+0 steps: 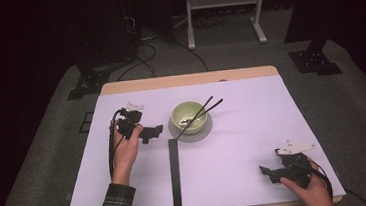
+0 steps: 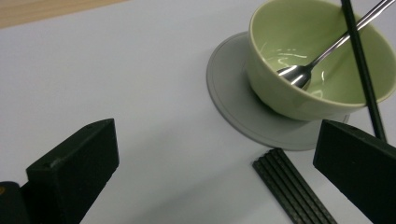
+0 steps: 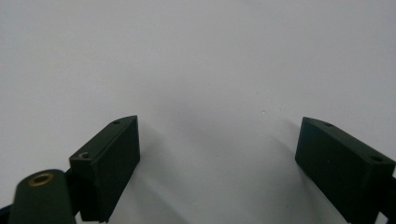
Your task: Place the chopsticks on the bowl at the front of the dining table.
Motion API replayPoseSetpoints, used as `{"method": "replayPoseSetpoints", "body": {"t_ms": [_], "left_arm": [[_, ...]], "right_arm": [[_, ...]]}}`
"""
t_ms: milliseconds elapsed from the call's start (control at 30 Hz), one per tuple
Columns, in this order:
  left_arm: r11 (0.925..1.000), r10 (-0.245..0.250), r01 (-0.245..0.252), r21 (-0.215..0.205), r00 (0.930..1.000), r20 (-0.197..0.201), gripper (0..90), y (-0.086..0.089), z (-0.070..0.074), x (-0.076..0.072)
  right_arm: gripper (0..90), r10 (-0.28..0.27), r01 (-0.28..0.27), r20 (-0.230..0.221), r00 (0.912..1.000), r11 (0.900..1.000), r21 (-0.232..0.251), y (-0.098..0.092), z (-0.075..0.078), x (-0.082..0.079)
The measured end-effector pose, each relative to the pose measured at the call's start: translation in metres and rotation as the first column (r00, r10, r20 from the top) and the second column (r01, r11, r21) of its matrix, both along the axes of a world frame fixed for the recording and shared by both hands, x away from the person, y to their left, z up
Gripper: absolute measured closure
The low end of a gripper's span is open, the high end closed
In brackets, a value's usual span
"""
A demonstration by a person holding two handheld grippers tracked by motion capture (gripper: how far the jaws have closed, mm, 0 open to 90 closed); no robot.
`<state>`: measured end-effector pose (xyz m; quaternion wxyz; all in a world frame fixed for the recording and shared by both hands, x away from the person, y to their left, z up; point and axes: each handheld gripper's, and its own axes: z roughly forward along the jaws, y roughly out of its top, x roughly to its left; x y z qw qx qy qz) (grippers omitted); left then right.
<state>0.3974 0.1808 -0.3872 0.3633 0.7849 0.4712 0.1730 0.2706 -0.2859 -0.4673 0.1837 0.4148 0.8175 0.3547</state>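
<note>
A pale green bowl [image 1: 188, 116] stands on a round grey saucer [image 1: 198, 134] near the table's middle. A metal spoon [image 2: 303, 70] and a black chopstick [image 2: 363, 74] lean inside the bowl [image 2: 322, 60], their handles pointing to the back right. My left gripper [image 1: 153, 131] sits just left of the bowl, its jaws wide open with nothing between them. In the left gripper view the gripper [image 2: 217, 140] looks at the saucer [image 2: 233, 98] over bare white table. My right gripper [image 1: 267, 172] rests open near the front right corner, and its own view [image 3: 219, 128] has white tabletop between the jaws.
A long black ribbed strip [image 1: 175, 174] runs from the saucer toward the front edge; its end [image 2: 292, 186] lies near my left gripper's right jaw. The white mat [image 1: 253, 127] covers a wooden table [image 1: 189, 79]. Stands and cables sit on the floor behind.
</note>
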Motion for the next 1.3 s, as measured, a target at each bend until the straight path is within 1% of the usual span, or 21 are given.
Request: {"method": "replayPoseSetpoints", "body": {"t_ms": [133,200,233,267,333,367,433,467,500,533,567,600,667,700,767,967,1033,1200,1300], "left_arm": [[1.0000,0.007,-0.007,0.000,1.0000,-0.007,0.0,0.001,-0.005,0.001],[0.9998,0.004,-0.004,0.017,1.0000,-0.007,0.0,0.000,-0.010,0.001],[0.9998,0.004,-0.004,0.017,1.0000,-0.007,0.0,0.000,-0.010,0.001],[0.9999,0.007,-0.007,0.013,0.9999,-0.008,0.0,0.000,-0.014,0.001],[0.9998,0.006,-0.006,0.019,1.0000,-0.008,0.0,0.000,-0.016,0.001],[0.9997,0.013,-0.013,0.019,0.9999,-0.009,0.0,-0.002,-0.020,0.002],[0.9997,0.011,-0.011,0.022,0.9999,-0.012,0.0,-0.003,-0.022,0.002],[0.9996,0.009,-0.009,0.027,0.9998,-0.018,0.0,-0.006,-0.027,0.002],[0.9994,0.008,-0.007,0.034,0.9998,-0.020,0.0,-0.007,-0.028,0.003],[0.9994,0.008,-0.007,0.034,0.9998,-0.020,0.0,-0.007,-0.028,0.003],[0.9994,0.006,-0.006,0.033,0.9997,-0.023,0.0,-0.009,-0.032,0.003],[0.9994,0.006,-0.006,0.033,0.9997,-0.023,0.0,-0.009,-0.032,0.003],[0.9990,-0.001,0.002,0.044,0.9995,-0.033,0.0,-0.013,-0.040,0.003],[0.9990,-0.001,0.002,0.044,0.9995,-0.033,0.0,-0.013,-0.040,0.003],[0.9987,-0.006,0.008,0.051,0.9991,-0.041,0.0,-0.016,-0.046,0.004],[0.9984,-0.014,0.017,0.055,0.9988,-0.047,0.0,-0.020,-0.053,0.005],[0.9977,-0.018,0.021,0.065,0.9984,-0.054,0.0,-0.021,-0.057,0.006],[0.9977,-0.018,0.022,0.065,0.9982,-0.056,0.0,-0.023,-0.061,0.006],[0.9966,-0.021,0.026,0.079,0.9976,-0.066,0.0,-0.025,-0.064,0.007]], "right_arm": [[12.3,0.000,0.000,0.000,1.0000,1.000,0.000,0.000,0.000,0.000],[12.3,0.000,0.000,0.001,1.0000,1.000,0.000,0.000,0.000,0.000],[12.3,0.000,0.000,0.001,1.0000,1.000,0.000,0.000,0.000,0.000],[12.3,0.000,0.000,0.001,1.0000,1.000,0.000,0.000,0.000,0.000],[12.3,0.000,0.000,0.001,1.0000,1.000,0.000,0.000,0.000,0.000],[12.3,0.000,0.000,0.001,1.0000,1.000,0.000,0.000,0.000,0.000],[12.3,0.000,0.000,0.001,1.0000,1.000,0.001,0.000,0.000,0.000],[12.3,0.000,0.000,0.001,1.0000,1.000,0.001,0.000,0.000,0.000],[12.3,0.000,0.000,0.001,1.0000,1.000,0.000,0.000,0.000,0.000],[12.3,0.000,0.000,0.002,1.0000,1.000,0.000,0.000,0.000,0.000],[12.3,0.000,0.000,0.002,1.0000,1.000,0.000,0.000,0.000,0.000],[12.3,0.000,0.000,0.002,1.0000,1.000,0.000,0.000,0.000,0.000],[12.3,0.000,0.000,0.001,1.0000,1.000,0.001,0.000,0.000,0.000],[12.3,0.000,0.000,0.001,1.0000,1.000,0.001,0.000,0.000,0.000],[12.3,0.001,-0.001,0.002,1.0000,1.000,0.000,0.000,0.000,0.000],[12.3,0.001,-0.001,0.002,1.0000,1.000,0.000,0.000,0.000,0.000],[12.3,0.001,-0.001,0.002,1.0000,1.000,0.000,0.000,0.000,0.000],[12.3,0.001,-0.001,0.002,1.0000,1.000,0.000,0.000,0.000,0.000],[12.3,0.001,-0.001,0.002,1.0000,1.000,0.000,0.000,0.000,0.000]]}}
